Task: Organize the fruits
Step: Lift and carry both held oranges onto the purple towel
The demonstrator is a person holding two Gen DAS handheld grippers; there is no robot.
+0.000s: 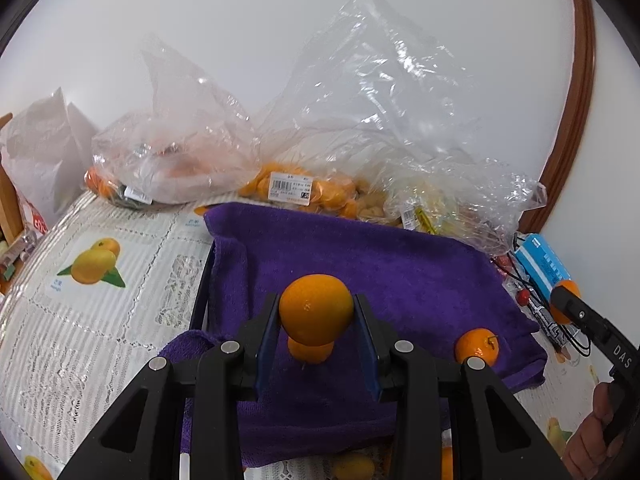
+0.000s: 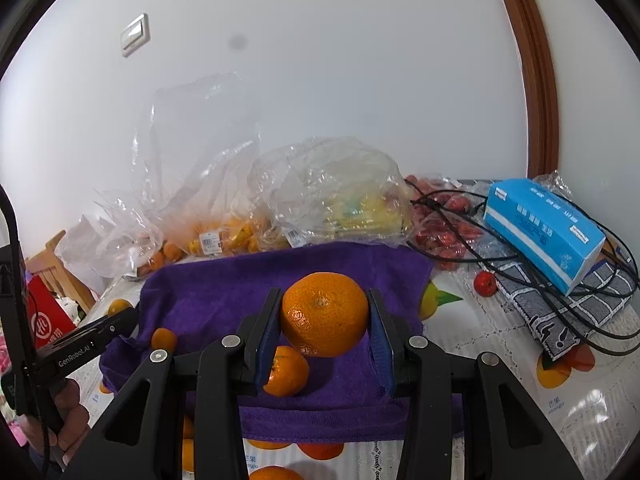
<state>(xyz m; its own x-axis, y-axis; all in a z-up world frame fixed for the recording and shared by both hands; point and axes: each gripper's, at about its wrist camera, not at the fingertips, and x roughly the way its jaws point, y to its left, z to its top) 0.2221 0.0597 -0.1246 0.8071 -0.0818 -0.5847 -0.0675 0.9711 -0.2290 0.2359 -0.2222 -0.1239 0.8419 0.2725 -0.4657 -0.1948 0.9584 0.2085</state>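
Left wrist view shows the left claw point(image 1: 316, 316) pinching an orange point(image 1: 316, 309) between its two blue pads; the fruit sits right at the fingertips, lifted above the purple towel point(image 1: 400, 264), and bulges forward past the pad ends. It is close to round, so it has no clear long axis; a small pale dimple on its skin faces the camera. Directly below it a second, smaller orange point(image 1: 311, 351) rests on the towel between the fingers, apart from the pads; a third with a short stem point(image 1: 477, 346) lies on the towel to the right, near the towel's edge.

Right wrist view shows the right claw point(image 2: 325, 320) clamped on a mandarin point(image 2: 324, 314), one blue pad pressed to each flank; this fruit is slightly flattened, wider across the pads than it is tall, and its stem scar faces up and toward the camera. It hangs above the towel point(image 2: 224, 284); a small orange point(image 2: 286, 370) lies on the towel below it and to the left, close to the left finger; whether they touch I cannot tell.

Behind the towel, clear plastic bags of fruit point(image 2: 320, 196) stand against the wall; a blue tissue box point(image 2: 544, 232) rests on the tabletop point(image 2: 500, 344) to the right, with black cables draped round it.
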